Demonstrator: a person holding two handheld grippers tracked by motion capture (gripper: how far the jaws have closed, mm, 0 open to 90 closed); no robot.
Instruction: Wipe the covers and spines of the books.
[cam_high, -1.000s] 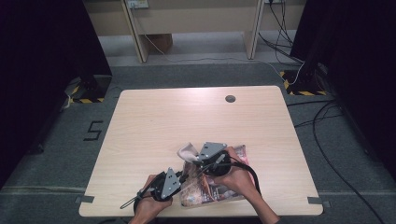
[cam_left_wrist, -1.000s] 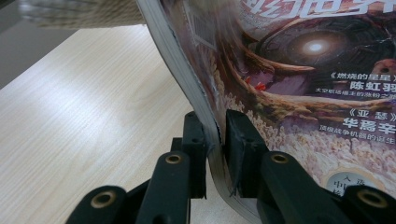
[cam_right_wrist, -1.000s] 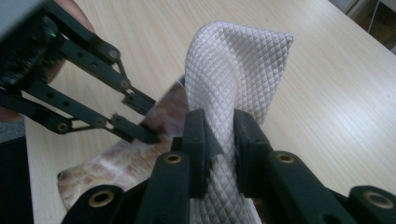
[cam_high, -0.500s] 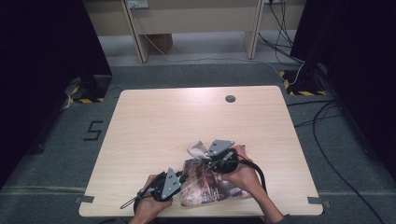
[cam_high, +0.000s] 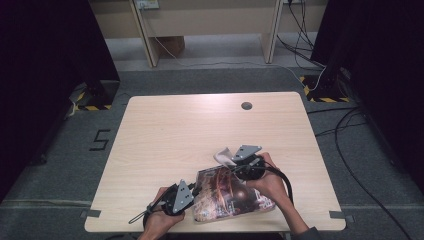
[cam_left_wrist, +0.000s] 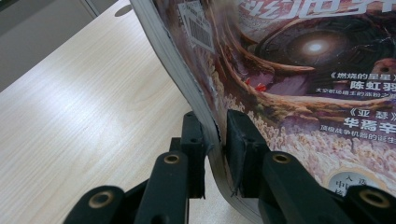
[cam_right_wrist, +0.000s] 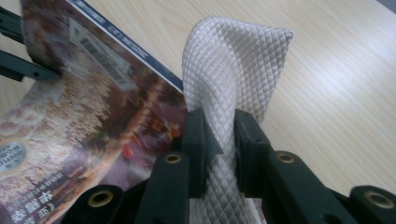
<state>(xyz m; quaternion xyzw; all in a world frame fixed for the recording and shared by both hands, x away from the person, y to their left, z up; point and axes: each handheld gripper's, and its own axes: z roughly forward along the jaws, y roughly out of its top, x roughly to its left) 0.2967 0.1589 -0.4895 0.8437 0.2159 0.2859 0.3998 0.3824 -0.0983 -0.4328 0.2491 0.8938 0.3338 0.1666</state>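
Tabletop (cam_high: 190, 125) mostly bare wood; round dark cable hole (cam_high: 246, 105) near the far edge, well apart from the work. Floor around: cables, a "5" marking at left, yellow-black tape by the desk legs. Nothing sits between the two tongs except the things they hold.

Magazine (cam_high: 227, 195) near the front edge, between the hands, glossy cover up. Long axis runs roughly left-right in the high view, slightly skewed. Its left end is lifted and curled, the rest lies on the tabletop.

Left tongs (cam_left_wrist: 215, 154): narrow, clamped on the magazine's edge, pages and cover pinched between the pads. In the high view the left tongs (cam_high: 192, 190) sit at the magazine's left end.

Right tongs (cam_right_wrist: 219, 140): narrow, clamped on a strip of white quilted cloth (cam_right_wrist: 229, 74). The cloth stands up out of the jaws and folds over at the top, just above the magazine's far edge. High view: right tongs (cam_high: 235, 167), cloth (cam_high: 223, 156) sticking out toward the far left.
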